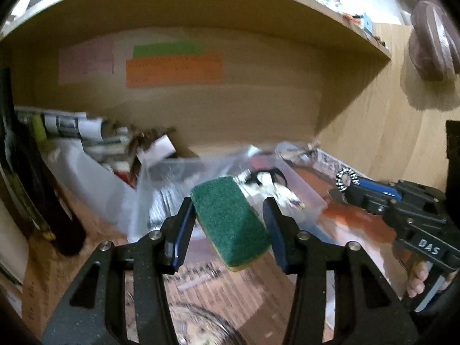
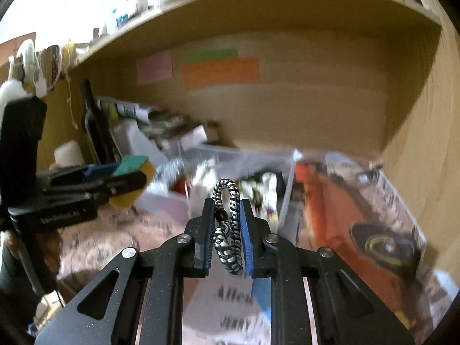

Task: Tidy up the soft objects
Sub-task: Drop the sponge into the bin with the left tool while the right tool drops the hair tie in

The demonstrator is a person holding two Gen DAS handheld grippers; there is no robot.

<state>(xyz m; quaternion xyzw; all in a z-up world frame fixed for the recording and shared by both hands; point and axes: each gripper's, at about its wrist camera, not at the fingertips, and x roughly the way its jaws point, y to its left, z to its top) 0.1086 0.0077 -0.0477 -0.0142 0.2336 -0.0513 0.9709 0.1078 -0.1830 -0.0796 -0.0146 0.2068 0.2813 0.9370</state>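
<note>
1. Left gripper (image 1: 230, 224): its blue-padded fingers pinch a sponge (image 1: 230, 221) with a green scouring face up and a yellow body below; the sponge sits tilted between the pads, clear of the surface beneath. From the right wrist view the same gripper (image 2: 126, 184) appears at left, with the sponge (image 2: 135, 169) protruding from its tips.
2. Right gripper (image 2: 227, 230): its fingers are pressed onto a black-and-white braided cord loop (image 2: 228, 224), whose upper bend rises above the fingertips. In the left wrist view this gripper (image 1: 353, 184) enters from the right, with the cord loop (image 1: 346, 178) at its tip and the holder's fingers (image 1: 417, 281) visible below.
3. Printed sheets (image 2: 359, 224), orange and patterned, cover the surface under both tools; details are blurred.
4. Clear plastic container (image 1: 299, 184), just beyond the sponge, holds small black and white items, indistinct.
5. Dark bottle (image 1: 31, 178) stands upright at far left, beside a pile of papers and boxes (image 1: 86, 132).
6. Wooden back panel (image 1: 258, 106) carries pink (image 1: 86, 61), green (image 1: 168, 49) and orange (image 1: 174, 70) notes, beneath an overhanging shelf (image 1: 201, 0).
</note>
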